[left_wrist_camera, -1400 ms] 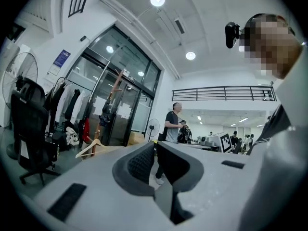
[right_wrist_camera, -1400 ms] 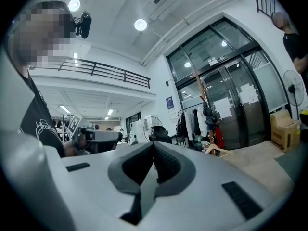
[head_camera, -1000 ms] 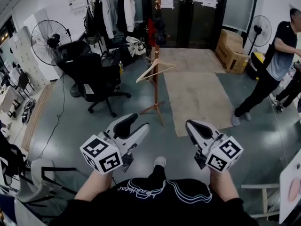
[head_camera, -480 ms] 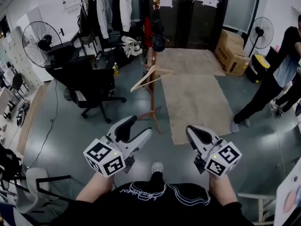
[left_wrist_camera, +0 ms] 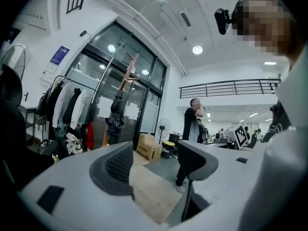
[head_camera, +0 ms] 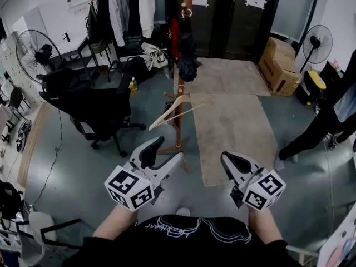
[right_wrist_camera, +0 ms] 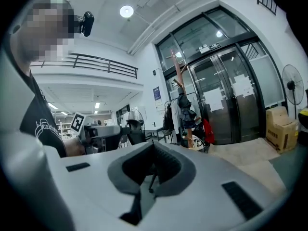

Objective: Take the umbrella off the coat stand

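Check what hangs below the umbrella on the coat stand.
Below the dark folded umbrella, a wooden hanger hangs on the coat stand, above its splayed feet. The umbrella covers part of the pole, so its peg cannot be seen.

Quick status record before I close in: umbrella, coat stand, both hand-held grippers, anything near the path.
umbrella: dark, folded, hanging high on the coat stand, untouched
coat stand: wooden, upright, beside the rug, ahead of both grippers
left hand-held gripper: open, jaws have just been opening, nothing between them
right hand-held gripper: shut, empty
wooden hanger: hung lower on the stand
office chair: black, left of the stand
person: standing at far right
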A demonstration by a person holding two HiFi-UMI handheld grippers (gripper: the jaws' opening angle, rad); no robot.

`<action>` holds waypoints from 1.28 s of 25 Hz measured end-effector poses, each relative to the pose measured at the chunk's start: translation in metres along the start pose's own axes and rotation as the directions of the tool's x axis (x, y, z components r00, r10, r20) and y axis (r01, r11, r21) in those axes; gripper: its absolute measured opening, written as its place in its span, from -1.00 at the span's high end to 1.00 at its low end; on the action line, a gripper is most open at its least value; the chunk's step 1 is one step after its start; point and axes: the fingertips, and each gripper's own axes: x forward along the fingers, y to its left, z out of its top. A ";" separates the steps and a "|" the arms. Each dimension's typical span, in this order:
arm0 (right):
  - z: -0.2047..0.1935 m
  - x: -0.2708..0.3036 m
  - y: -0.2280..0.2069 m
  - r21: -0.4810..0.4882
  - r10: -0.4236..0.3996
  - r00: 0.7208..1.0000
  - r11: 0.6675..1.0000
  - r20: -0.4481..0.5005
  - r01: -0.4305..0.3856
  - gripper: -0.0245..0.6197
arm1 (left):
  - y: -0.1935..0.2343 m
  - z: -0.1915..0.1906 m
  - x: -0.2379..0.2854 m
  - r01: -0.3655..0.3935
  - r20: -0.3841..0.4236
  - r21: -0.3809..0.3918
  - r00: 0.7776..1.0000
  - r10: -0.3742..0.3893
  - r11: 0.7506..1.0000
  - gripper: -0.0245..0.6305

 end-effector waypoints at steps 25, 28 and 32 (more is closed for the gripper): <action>0.057 0.106 -0.171 -0.001 0.121 0.992 0.993 0.031 -0.121 0.91 | 0.112 0.046 0.169 -0.195 -0.010 0.037 0.981 0.195 0.980 0.07; 0.072 0.118 -0.191 -0.022 0.156 0.987 0.988 0.031 -0.155 0.91 | 0.125 0.059 0.186 -0.245 0.007 0.048 0.970 0.245 0.968 0.07; 0.089 0.134 -0.214 -0.044 0.200 0.979 0.979 0.029 -0.199 0.91 | 0.140 0.075 0.207 -0.299 0.018 0.063 0.954 0.298 0.952 0.06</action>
